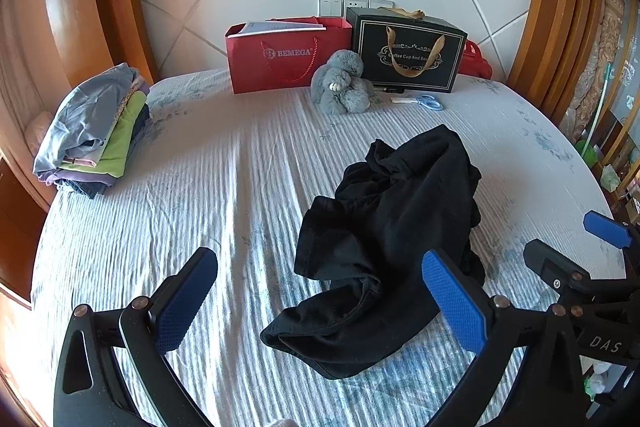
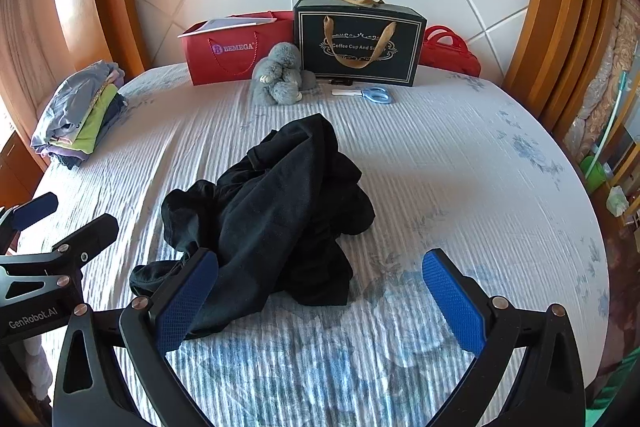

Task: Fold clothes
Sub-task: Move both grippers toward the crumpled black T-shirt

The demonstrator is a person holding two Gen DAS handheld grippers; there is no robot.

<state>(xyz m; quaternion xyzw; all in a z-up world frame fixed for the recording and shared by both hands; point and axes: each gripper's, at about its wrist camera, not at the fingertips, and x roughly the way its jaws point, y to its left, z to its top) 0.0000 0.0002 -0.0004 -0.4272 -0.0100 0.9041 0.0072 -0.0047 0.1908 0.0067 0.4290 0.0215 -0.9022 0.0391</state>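
A crumpled black garment lies in a heap on the striped bed sheet. My left gripper hovers open above the sheet, its near edge of the garment between the blue pads, nothing gripped. My right gripper is also open, just right of the garment, its left pad over the cloth's edge. Each gripper shows at the side of the other's view. A stack of folded clothes sits at the bed's far left.
Against the headboard stand a red paper bag, a black gift bag and a red bag. A grey plush toy and blue scissors lie before them. Wooden bed frame curves around both sides.
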